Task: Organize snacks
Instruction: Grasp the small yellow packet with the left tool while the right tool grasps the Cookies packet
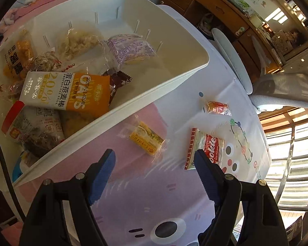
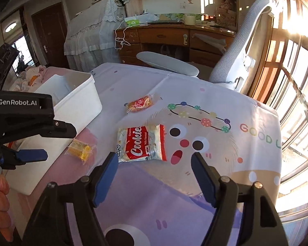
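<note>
A white plastic bin (image 1: 174, 75) holds several snack packets, among them an orange oat-bar pack (image 1: 65, 92); the bin also shows in the right wrist view (image 2: 80, 106). Three snacks lie on the tablecloth: a small yellow packet (image 1: 146, 140) (image 2: 80, 148), a red and white Cookies pack (image 1: 207, 150) (image 2: 141, 144), and an orange-red wrapped snack (image 1: 216, 107) (image 2: 140, 103). My left gripper (image 1: 154, 160) is open and empty, just short of the yellow packet. My right gripper (image 2: 154, 160) is open and empty, just short of the Cookies pack. The left gripper also shows in the right wrist view (image 2: 32, 141).
A cartoon-printed cloth (image 2: 215, 143) covers the table. A grey office chair (image 2: 236, 61) stands beyond the far edge, with a wooden desk (image 2: 170, 39) behind it. Windows (image 2: 293, 82) run along the right side.
</note>
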Motion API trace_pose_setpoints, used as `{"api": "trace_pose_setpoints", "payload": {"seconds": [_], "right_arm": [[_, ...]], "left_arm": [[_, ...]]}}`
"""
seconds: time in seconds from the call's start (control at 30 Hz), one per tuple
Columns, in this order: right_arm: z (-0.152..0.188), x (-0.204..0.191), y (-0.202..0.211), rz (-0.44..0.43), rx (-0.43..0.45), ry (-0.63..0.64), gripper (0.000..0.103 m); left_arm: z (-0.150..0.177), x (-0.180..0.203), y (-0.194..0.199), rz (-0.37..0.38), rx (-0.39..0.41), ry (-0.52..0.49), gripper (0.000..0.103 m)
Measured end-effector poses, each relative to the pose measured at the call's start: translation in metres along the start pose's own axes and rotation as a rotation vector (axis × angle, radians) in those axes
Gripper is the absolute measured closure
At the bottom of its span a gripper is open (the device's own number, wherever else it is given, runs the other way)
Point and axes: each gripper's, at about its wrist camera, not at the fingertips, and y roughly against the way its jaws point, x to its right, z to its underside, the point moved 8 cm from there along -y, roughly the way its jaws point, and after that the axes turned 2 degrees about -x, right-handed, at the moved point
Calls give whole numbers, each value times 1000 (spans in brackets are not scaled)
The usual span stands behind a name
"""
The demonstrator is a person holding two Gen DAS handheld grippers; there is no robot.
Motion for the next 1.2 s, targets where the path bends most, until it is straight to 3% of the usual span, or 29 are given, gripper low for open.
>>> {"api": "trace_pose_setpoints", "payload": {"seconds": [0.27, 0.6, 1.03, 1.2], "right_arm": [[-4, -20, -32, -38, -14, 102, 25], [0, -28, -55, -31, -47, 106, 24], [5, -33, -68, 2, -69, 144, 24], [7, -35, -66, -3, -80, 160, 31]], "left_arm": [[-9, -4, -29, -40, -25, 53, 25], [-13, -12, -47, -97, -30, 100, 26], [-18, -13, -51, -108, -25, 82, 53], [-18, -10, -57, -106, -46, 67, 71]]}}
